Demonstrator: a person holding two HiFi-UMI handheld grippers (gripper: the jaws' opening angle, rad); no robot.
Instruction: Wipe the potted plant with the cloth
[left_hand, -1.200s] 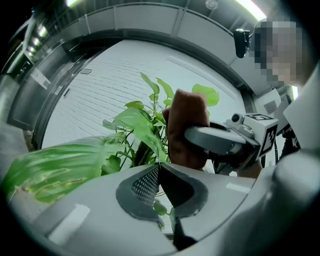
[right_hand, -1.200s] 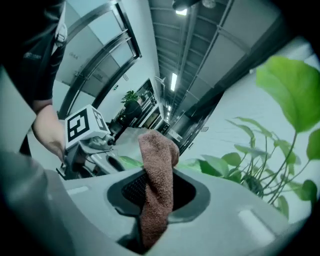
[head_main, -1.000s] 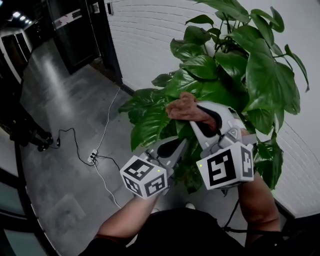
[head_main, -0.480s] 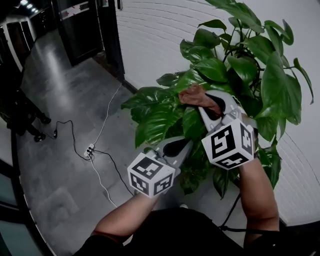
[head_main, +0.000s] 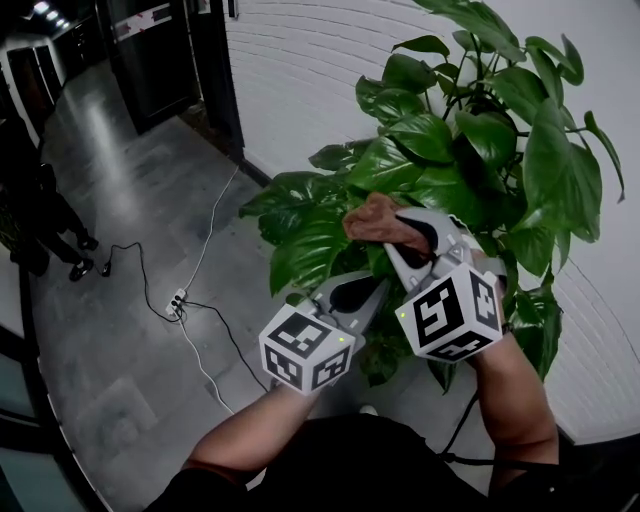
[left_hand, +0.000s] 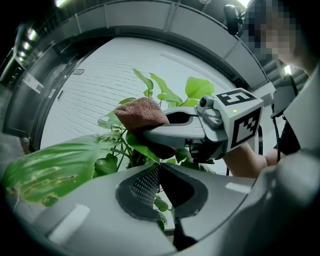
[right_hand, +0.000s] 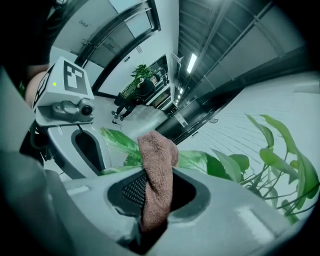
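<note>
The potted plant (head_main: 470, 130) fills the upper right of the head view with broad green leaves. My right gripper (head_main: 388, 238) is shut on a brown cloth (head_main: 375, 220), and the cloth's bunched end rests on a leaf among the foliage. In the right gripper view the cloth (right_hand: 157, 170) hangs out between the shut jaws. Just below and left of it, my left gripper (head_main: 376, 286) is shut, its tips pinching the edge of a leaf (left_hand: 141, 146). The left gripper view shows the cloth (left_hand: 141, 113) directly above that leaf. The pot is hidden.
A white brick wall (head_main: 300, 70) stands behind the plant. On the grey floor lie a power strip (head_main: 183, 299) and its cables. Dark doors (head_main: 165, 60) are at the back left, and a person (head_main: 40, 215) stands at the left edge.
My right gripper has sunk a little with the cloth, closer to the left gripper. The left gripper has kept its place.
</note>
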